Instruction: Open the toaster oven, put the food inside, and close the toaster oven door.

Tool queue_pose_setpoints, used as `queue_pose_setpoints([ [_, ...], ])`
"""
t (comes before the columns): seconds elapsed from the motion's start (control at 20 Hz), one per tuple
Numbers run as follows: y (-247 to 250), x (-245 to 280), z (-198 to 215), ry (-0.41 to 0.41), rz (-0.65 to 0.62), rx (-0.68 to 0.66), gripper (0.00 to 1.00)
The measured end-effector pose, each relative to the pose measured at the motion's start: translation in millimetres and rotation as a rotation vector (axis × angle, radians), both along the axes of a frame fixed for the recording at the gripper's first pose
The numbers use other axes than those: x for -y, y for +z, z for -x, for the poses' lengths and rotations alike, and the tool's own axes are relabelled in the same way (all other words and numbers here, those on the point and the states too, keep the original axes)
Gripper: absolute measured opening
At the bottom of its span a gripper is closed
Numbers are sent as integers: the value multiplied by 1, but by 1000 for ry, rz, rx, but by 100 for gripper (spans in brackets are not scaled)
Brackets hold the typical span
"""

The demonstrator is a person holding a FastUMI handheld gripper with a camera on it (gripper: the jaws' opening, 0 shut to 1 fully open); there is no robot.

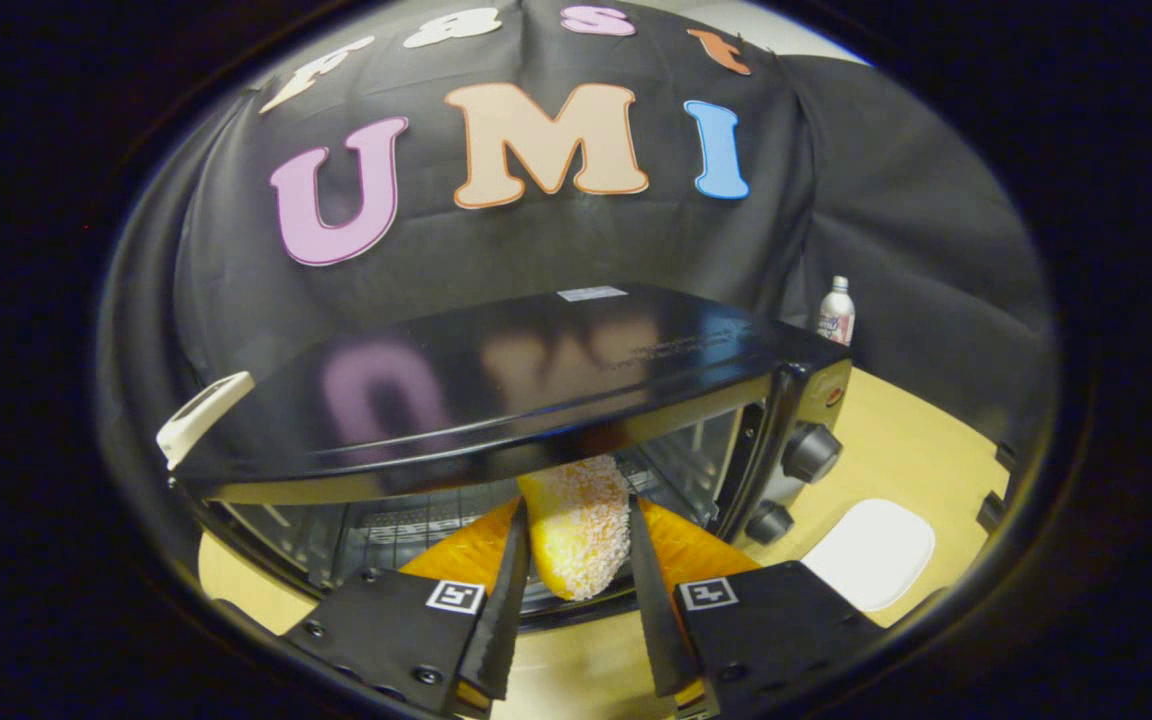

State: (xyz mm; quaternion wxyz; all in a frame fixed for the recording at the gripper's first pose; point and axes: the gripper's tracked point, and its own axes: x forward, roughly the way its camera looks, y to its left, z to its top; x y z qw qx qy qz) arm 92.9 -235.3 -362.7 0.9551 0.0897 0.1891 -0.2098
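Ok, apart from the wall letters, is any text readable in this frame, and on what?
On the toaster oven top: a white sticker and faint print, too small to read.
On the bottle: label blurred.
On the gripper, shut on the pastry: square coded markers, no words.
Nothing legible.

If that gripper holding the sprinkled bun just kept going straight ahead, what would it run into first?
Probably nothing at once: the gripper, shut on the sprinkled bun, points into the open toaster oven. Going on, the bun would likely meet the wire rack or the back wall; depth is hard to judge.
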Motion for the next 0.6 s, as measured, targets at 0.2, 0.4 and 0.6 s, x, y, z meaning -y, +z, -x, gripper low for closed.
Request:
queue_pose_setpoints([
  [0.2, -16, -3, -12, 14, -33, -22, 56],
  [0.4, -19, -8, -10, -12, -89, -15, 69],
  [0.6, -18, -27, 1, -12, -210, 24, 86],
])
